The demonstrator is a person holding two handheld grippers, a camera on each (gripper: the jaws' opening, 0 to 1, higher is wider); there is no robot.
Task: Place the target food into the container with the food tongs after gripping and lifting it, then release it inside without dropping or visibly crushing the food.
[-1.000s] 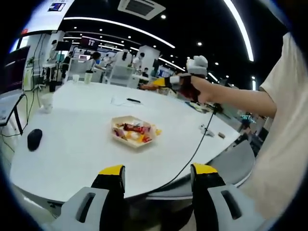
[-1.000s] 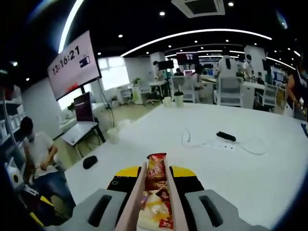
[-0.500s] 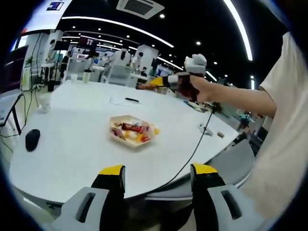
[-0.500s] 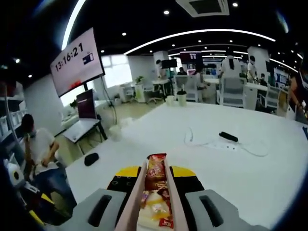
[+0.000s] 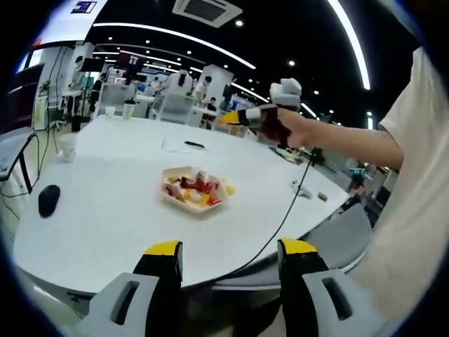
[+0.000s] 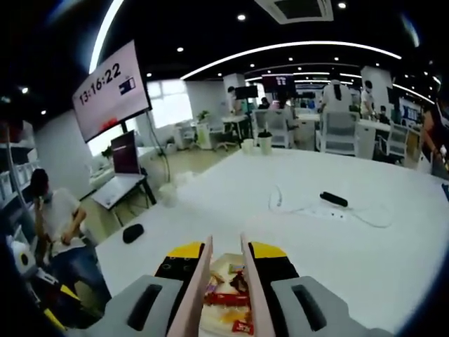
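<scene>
The red snack packet (image 6: 226, 298), pinched between the tongs (image 6: 226, 281) 0.5 s ago, now lies in the container (image 5: 194, 190) on the white table (image 5: 105, 210). Right gripper (image 6: 226, 261) clamps the tongs; left gripper (image 5: 231, 270) gapes wide, holding nothing.

Both views are bright and evenly lit from overhead: long curved ceiling light strips (image 6: 280, 49) and small round downlights (image 5: 239, 23) stand out sharply against a dark ceiling. The white table (image 5: 105, 210) reflects this light strongly and looks nearly washed out, with only faint, soft shadows under what lies on it. A wall screen (image 6: 111, 88) at far left glows brightly but stays readable. Fisheye distortion bends straight lines into arcs, most strongly toward the edges. Far desks and people are small and soft; the near jaws are slightly blurred.
</scene>
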